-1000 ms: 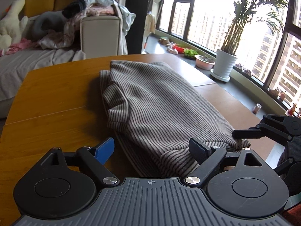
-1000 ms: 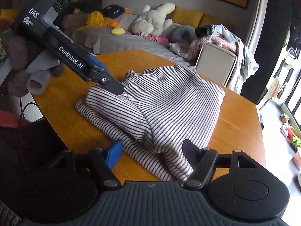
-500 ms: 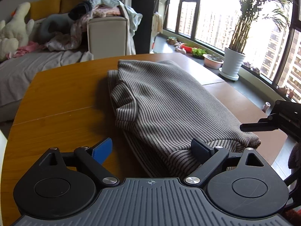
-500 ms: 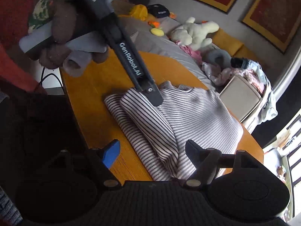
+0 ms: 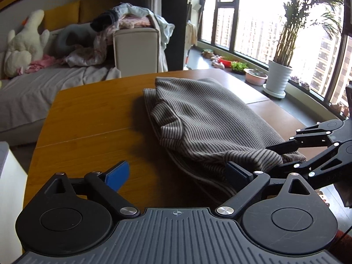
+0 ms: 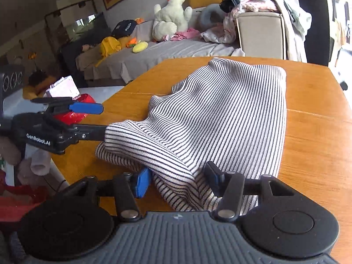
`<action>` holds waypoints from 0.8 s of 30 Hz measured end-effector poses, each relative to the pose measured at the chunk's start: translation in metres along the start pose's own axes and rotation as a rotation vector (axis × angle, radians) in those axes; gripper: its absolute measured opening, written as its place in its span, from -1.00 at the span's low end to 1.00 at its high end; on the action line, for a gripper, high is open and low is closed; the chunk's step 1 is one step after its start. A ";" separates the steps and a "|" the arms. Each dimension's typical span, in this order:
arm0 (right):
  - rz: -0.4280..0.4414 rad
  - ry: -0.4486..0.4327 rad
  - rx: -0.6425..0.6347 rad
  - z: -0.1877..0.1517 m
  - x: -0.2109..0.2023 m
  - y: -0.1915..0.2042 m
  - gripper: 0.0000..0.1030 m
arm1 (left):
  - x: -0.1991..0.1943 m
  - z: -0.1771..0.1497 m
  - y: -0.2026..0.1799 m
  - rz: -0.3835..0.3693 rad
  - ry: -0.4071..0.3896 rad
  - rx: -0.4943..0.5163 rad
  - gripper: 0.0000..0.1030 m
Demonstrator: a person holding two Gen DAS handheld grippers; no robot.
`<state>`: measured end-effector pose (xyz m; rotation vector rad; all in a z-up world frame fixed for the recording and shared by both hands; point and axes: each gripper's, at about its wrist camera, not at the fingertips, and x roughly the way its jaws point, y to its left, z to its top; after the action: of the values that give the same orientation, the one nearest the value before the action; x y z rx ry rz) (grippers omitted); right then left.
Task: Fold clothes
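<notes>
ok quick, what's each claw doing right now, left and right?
Left claw: open, one finger under the striped garment, nothing gripped.
Right claw: open, straddling the garment's near edge.

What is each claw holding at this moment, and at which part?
Neither claw grips anything yet. Both stand open at the near edge of the striped sweater: the right claw straddles a raised fold, and the left claw is alongside.

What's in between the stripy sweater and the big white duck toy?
In the right wrist view, bare wooden table, then the grey-covered sofa, lie between the striped sweater and the plush duck.
</notes>
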<state>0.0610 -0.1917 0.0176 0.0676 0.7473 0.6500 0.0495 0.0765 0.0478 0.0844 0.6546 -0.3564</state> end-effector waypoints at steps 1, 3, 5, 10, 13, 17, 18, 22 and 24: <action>0.006 -0.002 0.012 -0.001 0.000 -0.002 0.05 | -0.001 -0.001 0.000 0.001 0.001 0.004 0.89; 0.011 -0.005 0.023 0.000 0.001 -0.005 0.05 | -0.002 -0.002 0.000 -0.001 0.003 0.013 0.89; 0.012 -0.007 0.036 -0.001 0.001 -0.006 0.05 | -0.003 -0.004 -0.001 -0.006 0.005 0.021 0.89; 0.012 -0.006 0.054 0.000 0.001 -0.007 0.04 | 0.004 -0.005 -0.008 -0.037 0.026 0.058 0.91; -0.045 -0.014 -0.022 -0.002 -0.002 0.005 0.04 | 0.018 -0.009 -0.014 -0.046 0.057 0.082 0.91; -0.254 -0.088 -0.379 -0.023 -0.010 0.046 0.22 | 0.032 -0.008 -0.021 -0.050 0.067 0.081 0.93; -0.284 -0.102 -0.459 -0.029 -0.011 0.054 0.36 | 0.034 -0.006 -0.021 -0.054 0.065 0.070 0.93; -0.351 -0.083 -0.619 -0.051 -0.003 0.066 0.44 | 0.034 -0.001 -0.018 -0.057 0.055 0.040 0.93; -0.407 -0.107 -0.698 -0.059 0.008 0.071 0.47 | 0.033 0.002 -0.016 -0.055 0.049 0.029 0.93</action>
<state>-0.0099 -0.1403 -0.0109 -0.6701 0.3812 0.4808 0.0688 0.0514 0.0298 0.1036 0.7010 -0.4177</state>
